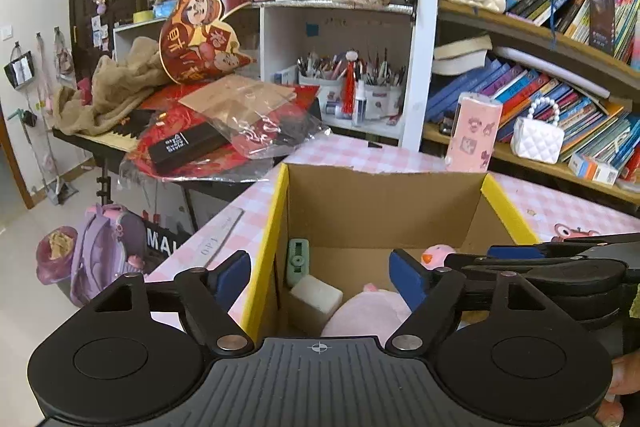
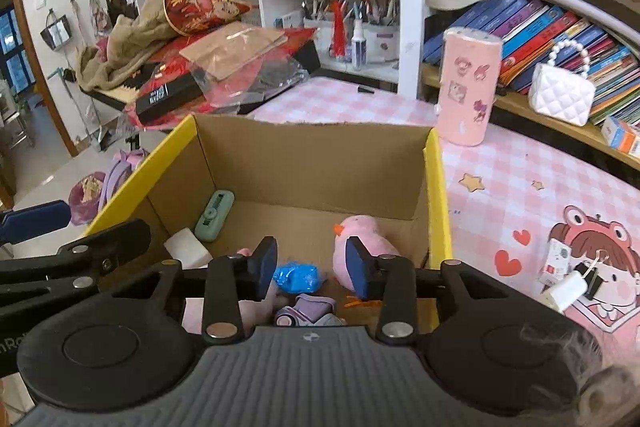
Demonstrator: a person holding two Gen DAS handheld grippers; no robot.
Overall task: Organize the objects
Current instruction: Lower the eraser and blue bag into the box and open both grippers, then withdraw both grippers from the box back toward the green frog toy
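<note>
An open cardboard box (image 1: 272, 239) (image 2: 438, 187) with yellow rims stands on the pink checked table. In it lie a green gadget (image 1: 298, 261) (image 2: 214, 215), a white block (image 1: 316, 293) (image 2: 186, 247), a pink plush (image 1: 360, 315), a pink bird toy (image 2: 368, 235), a blue toy (image 2: 296, 277) and a purple toy (image 2: 308, 309). My left gripper (image 1: 320, 275) hangs open over the box's left part, with nothing between its pads. My right gripper (image 2: 311, 265) is open over the near right part. The blue toy lies lower between its fingers, and the pads do not touch it.
A pink sticker-covered canister (image 2: 468, 87) stands behind the box. A white charger (image 2: 564, 287) lies on the table (image 2: 520, 167) at the right. Bookshelves with a white quilted bag (image 2: 560, 93) line the back. A cluttered keyboard stand (image 1: 180, 147) is at the left, and a ruler (image 1: 218, 239) lies beside the box.
</note>
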